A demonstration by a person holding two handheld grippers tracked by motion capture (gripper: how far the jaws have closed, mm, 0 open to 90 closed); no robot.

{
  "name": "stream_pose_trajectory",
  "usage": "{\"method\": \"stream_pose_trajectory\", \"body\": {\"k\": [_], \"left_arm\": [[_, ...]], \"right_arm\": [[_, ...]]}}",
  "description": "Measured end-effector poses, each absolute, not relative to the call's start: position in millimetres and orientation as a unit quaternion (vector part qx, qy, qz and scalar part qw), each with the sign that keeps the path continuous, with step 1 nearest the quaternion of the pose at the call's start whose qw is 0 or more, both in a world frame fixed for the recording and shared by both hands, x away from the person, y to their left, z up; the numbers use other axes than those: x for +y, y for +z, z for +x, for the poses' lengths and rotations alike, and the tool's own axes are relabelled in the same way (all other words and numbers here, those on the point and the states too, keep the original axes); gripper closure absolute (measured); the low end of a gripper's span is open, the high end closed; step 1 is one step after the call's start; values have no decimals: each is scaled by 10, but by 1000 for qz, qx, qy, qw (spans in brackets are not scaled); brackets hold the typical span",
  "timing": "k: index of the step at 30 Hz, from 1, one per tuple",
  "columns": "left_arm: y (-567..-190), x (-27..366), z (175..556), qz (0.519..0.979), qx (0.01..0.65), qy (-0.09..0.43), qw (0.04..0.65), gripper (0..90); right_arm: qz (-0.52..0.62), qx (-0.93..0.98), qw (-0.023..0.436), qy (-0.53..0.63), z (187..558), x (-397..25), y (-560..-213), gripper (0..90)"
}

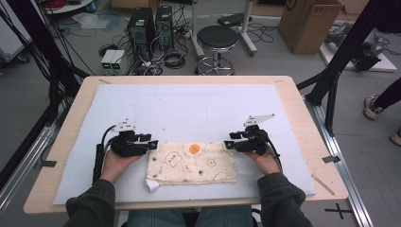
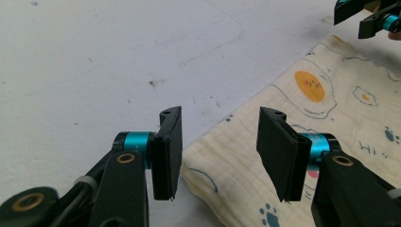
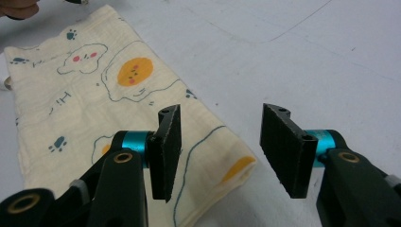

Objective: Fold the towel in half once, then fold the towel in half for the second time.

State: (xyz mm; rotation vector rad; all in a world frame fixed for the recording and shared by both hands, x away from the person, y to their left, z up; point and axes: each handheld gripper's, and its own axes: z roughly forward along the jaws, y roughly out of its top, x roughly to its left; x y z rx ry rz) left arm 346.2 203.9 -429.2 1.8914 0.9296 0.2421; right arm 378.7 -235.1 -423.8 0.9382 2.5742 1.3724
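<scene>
My left claw (image 2: pixel 220 156) stands wide open with the near left corner of the folded cloth (image 1: pixel 191 163) lying between its jaws, seemingly just above the fabric. My right claw (image 3: pixel 227 153) gapes equally wide at the cloth's opposite corner, holding nothing, over the white mat (image 1: pixel 189 109).

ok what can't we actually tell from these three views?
- Left gripper view: whether the jaws of the left gripper touch the cloth; the bottom edge cuts off its near part.
- High view: the prints on the cloth are too small to read.
- Right gripper view: how many layers the cloth has; the fold hides them.
</scene>
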Motion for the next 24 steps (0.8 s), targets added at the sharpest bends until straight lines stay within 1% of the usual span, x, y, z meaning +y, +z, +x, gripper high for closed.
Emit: {"method": "stream_pose_trajectory", "body": {"k": [10, 24], "left_arm": [[-4378, 1988, 3519, 792, 385, 75, 469, 514], [-4390, 1969, 3511, 800, 379, 67, 460, 547]], "right_arm": [[308, 844, 36, 439, 3814, -2333, -4276, 500], [311, 846, 32, 431, 3825, -2308, -4301, 508]]}}
